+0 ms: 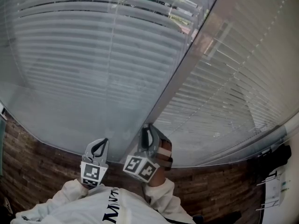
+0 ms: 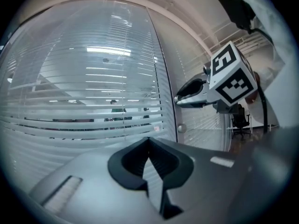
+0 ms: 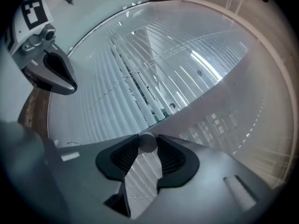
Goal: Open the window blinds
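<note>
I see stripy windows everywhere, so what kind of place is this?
Probably an office. Glass walls with slatted blinds, long ceiling lights showing through the slats, and a black office chair beyond the glass all point that way.

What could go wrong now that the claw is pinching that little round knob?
The right gripper pinches the small round knob only with its jaw tips, so it might slip off when twisted. The blinds are only partly open; a twist the wrong way might shut them.
</note>
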Motion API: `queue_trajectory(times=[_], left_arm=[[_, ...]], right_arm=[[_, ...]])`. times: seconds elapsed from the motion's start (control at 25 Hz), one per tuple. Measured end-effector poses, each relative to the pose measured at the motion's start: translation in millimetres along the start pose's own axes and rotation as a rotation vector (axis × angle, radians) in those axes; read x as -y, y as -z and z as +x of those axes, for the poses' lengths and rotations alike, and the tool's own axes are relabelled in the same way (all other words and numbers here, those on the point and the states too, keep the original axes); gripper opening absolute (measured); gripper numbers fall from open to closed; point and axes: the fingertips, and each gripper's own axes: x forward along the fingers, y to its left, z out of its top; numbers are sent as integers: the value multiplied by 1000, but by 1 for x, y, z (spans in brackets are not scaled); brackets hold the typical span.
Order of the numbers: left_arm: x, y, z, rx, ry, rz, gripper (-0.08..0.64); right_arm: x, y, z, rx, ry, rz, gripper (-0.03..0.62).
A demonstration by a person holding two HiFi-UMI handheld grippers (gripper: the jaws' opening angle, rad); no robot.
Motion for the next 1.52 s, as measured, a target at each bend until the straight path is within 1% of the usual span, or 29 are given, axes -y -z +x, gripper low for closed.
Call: queue_trajectory(times=[0.08,0.12,0.2,0.32,0.36,0.4,0.48,0.64,0.76,0.96,1.08,1.16,1.28,1.32,1.36,1.44,1.52], left_arm=[[-1,0,-1,2,-2,-1,0],[-1,0,-3,4,-3,-1,0],[-1,1,-3,6,-5,0,0],[0,-1,5,3,-1,6,0],[1,-2,6,4,1,8,0],[3,-2,7,6,2,9,0],[5,1,4,10,1,9,0],[6,0,0,6,-13,10,0],[11,-2,-4,0,-25,13,0],[25,-1,-5,-27,-48,26,0],[39,1,-5,-59,-47,39,0],[44,3,-7,-88,-50,56,0],[43,7,-11,-125,-60,95,0],[43,9,-12,-133,-60,106,0],[44,12,-13,-138,-55,113,0],[47,17,-13,-140,-40,117,0],[48,13,-9,-131,-26,125,0]], right_arm=[[0,-1,-2,6,-3,65,130],[0,-1,-3,13,-14,125,130],[0,1,-3,35,-58,303,130],[7,4,2,76,-133,622,132],[10,4,3,88,-150,713,132],[10,4,3,97,-162,783,132],[7,5,1,109,-171,874,132],[7,7,-1,137,-190,1024,132],[9,7,-4,171,-216,1117,132],[13,10,-3,222,-290,1234,138],[14,23,-9,246,-328,1301,146],[14,33,-16,279,-339,1346,127],[5,47,-23,323,-362,1418,51],[-2,52,-25,326,-371,1437,17],[-9,58,-27,322,-378,1451,2],[-22,68,-31,303,-388,1463,2],[-30,74,-35,283,-389,1466,2]])
